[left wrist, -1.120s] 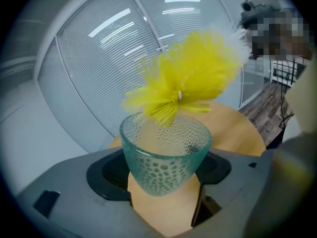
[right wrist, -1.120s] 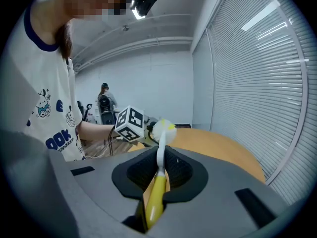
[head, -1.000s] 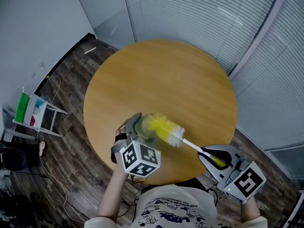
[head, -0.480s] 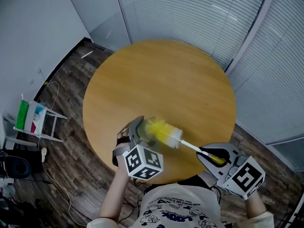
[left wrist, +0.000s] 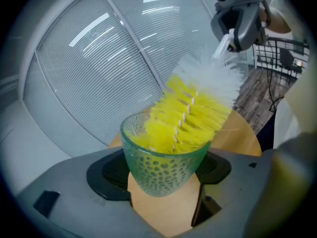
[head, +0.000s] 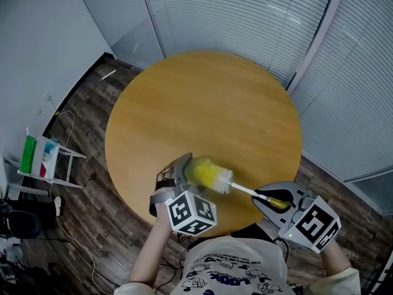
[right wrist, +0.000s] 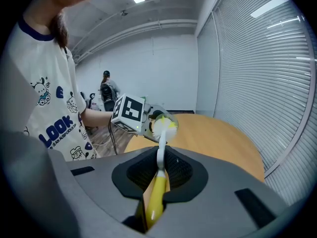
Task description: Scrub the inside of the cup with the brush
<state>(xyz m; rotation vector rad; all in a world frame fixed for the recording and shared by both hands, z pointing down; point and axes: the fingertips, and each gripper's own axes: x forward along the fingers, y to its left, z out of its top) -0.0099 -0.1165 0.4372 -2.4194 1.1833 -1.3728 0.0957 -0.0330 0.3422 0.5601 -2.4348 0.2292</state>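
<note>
Grey left gripper (head: 188, 169), right gripper (head: 271, 197); black-white marker cubes (head: 191, 212); white printed T-shirt (head: 228, 269).

A round wooden table (head: 202, 103) stands near slatted blinds (head: 245, 17).

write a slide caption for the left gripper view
Dotted green cup clamped in the left tool, with the right tool holding a yellow-and-white brush head-down inside it.

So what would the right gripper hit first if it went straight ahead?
Probably the cup in the left gripper; the right gripper holds a brush that pokes into it.
</note>
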